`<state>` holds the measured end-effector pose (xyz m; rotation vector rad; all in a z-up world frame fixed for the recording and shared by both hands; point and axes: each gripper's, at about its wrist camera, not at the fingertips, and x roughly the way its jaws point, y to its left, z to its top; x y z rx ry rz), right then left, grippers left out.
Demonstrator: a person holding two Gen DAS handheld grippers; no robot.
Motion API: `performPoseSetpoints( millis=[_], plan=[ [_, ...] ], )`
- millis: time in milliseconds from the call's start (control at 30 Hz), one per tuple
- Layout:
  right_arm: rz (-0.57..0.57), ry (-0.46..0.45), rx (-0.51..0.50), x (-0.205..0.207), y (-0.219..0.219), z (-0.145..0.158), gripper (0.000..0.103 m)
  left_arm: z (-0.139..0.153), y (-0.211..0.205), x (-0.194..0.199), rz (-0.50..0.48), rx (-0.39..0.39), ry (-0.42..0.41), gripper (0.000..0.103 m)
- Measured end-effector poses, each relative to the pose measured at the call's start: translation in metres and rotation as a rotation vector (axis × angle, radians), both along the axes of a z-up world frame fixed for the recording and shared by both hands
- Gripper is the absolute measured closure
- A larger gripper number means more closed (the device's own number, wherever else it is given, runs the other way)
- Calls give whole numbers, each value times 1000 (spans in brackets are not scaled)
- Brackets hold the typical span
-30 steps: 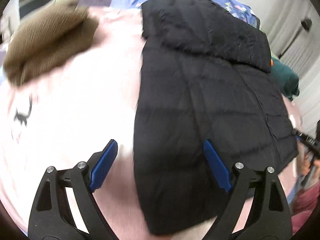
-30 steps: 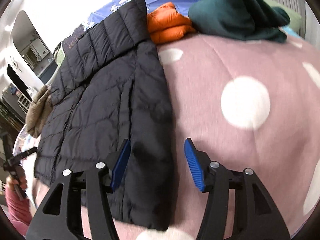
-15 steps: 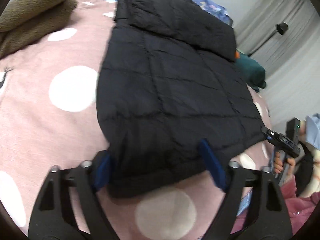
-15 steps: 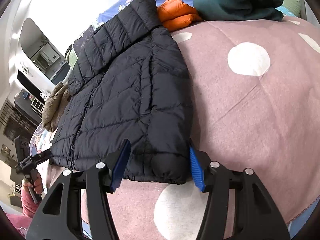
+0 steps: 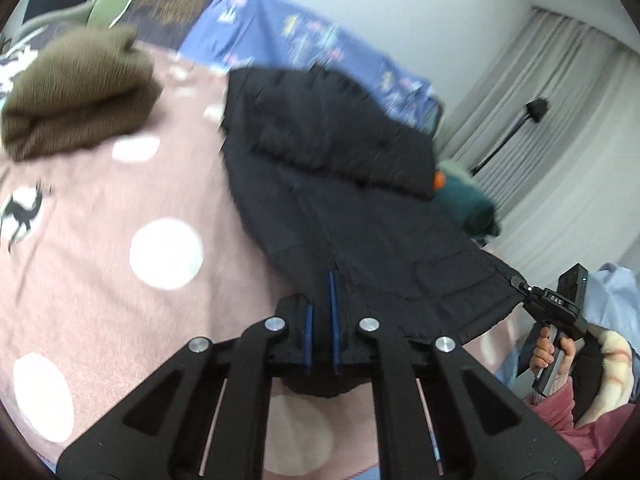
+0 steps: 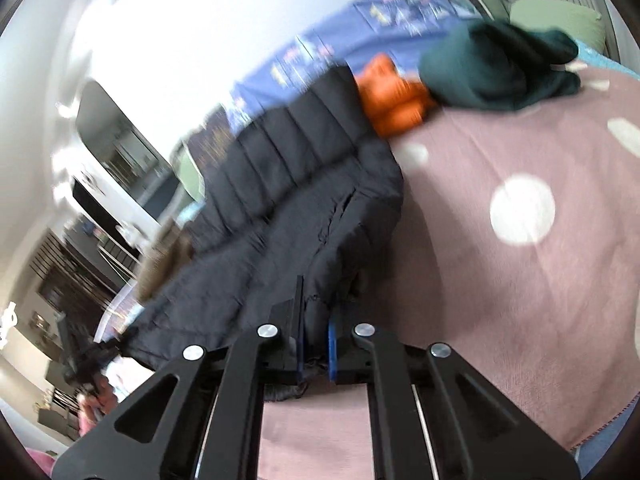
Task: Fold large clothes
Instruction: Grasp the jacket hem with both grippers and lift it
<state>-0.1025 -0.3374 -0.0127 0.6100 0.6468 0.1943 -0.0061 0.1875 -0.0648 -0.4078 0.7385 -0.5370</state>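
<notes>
**Between both grippers, the jacket hem is pinched**

Ahead of our left gripper (image 5: pixel 320 320), the black puffer jacket (image 5: pixel 340 208) stretches away across the pink dotted bed cover (image 5: pixel 100 240), its far collar smeared by blur. Both blue pads are pressed together on the near hem, which hides their tips. Our right gripper (image 6: pixel 314 336) likewise pinches the hem's other corner, angled downward. Only the left view shows the brown folded knit (image 5: pixel 80 92) to the gripper's far left and our right hand (image 5: pixel 554 352) on its handle. Only the right view shows the orange garment (image 6: pixel 396 100) fully, beside the green sweater (image 6: pixel 500 68).
</notes>
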Motion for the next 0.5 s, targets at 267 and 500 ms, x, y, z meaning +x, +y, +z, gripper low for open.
performPoseSetpoints(
  millis=[267,500],
  plan=[
    [-34,-170,-23,-78,-7,87,96,68,20,-45,44,-98,-111,97],
    [-76,-272,-186,-119,9,132,96,128,10,-117,55,7,-351,96]
  ],
)
